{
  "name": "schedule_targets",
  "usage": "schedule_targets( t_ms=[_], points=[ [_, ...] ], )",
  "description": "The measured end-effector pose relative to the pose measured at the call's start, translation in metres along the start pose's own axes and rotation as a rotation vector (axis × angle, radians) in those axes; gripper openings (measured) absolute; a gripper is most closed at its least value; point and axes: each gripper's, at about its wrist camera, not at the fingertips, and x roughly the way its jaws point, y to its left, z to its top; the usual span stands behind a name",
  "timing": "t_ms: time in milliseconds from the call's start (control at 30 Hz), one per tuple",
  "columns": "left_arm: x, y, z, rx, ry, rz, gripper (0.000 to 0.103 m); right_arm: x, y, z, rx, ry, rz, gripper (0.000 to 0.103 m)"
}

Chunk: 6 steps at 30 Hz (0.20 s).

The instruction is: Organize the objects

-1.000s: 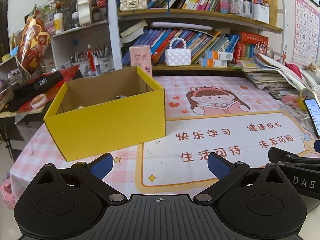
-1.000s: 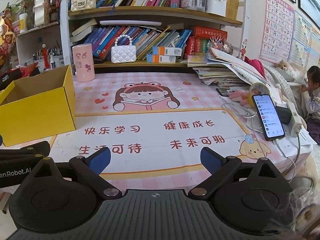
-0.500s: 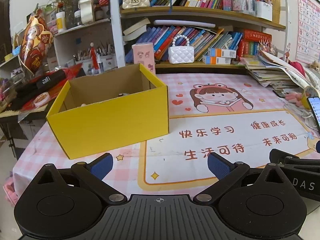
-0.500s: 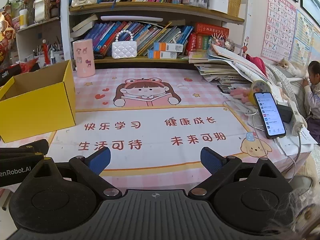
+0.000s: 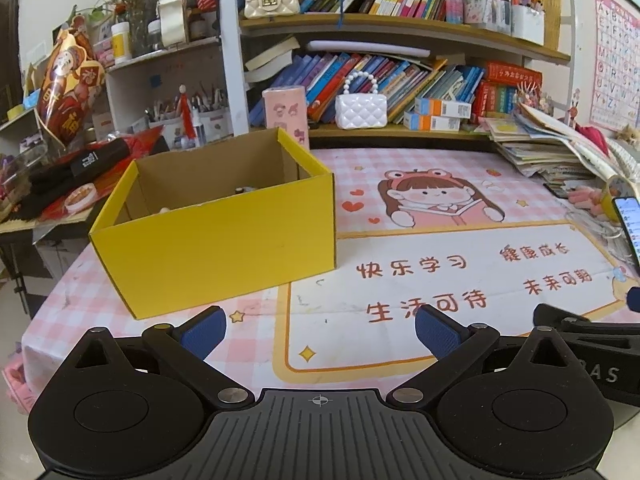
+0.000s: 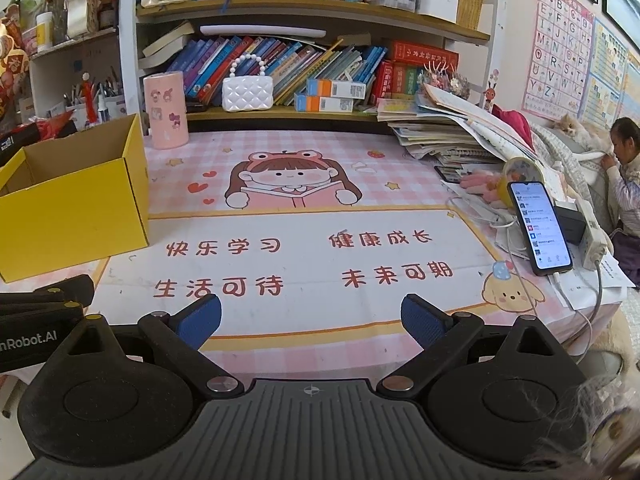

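— Open mat (image 6: pixel 312 240) ahead, bare across the middle?
— Yes. Blocked left by yellow box (image 5: pixel 216 240), far right by phone (image 6: pixel 538 228), cables and stacked books (image 6: pixel 444 140). Pink canister (image 6: pixel 166 110) behind the box.

1. Both views bright, even indoor light; no hard shadows on the worktop (image 5: pixel 400 168).
2. Soft shadow only under the yellow box (image 5: pixel 216 248) at its near edge.
3. Strong fisheye bend: shelves (image 6: pixel 320 6) curve, corners go dark.
4. Mid-scene sharp; printed text readable.
5. Phone screen (image 6: pixel 540 228) glows bright, slightly washed.
6. Blurry hair strands at the near right of the right view.
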Motion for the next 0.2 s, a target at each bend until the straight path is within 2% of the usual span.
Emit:
schedule_targets(
  t_ms=[200],
  points=[
    [0.0039,0.0017,0.0017,0.001,0.002,0.003,0.102,0.0038,0.0005,0.0004,0.0,0.008,0.002,0.097]
  ],
)
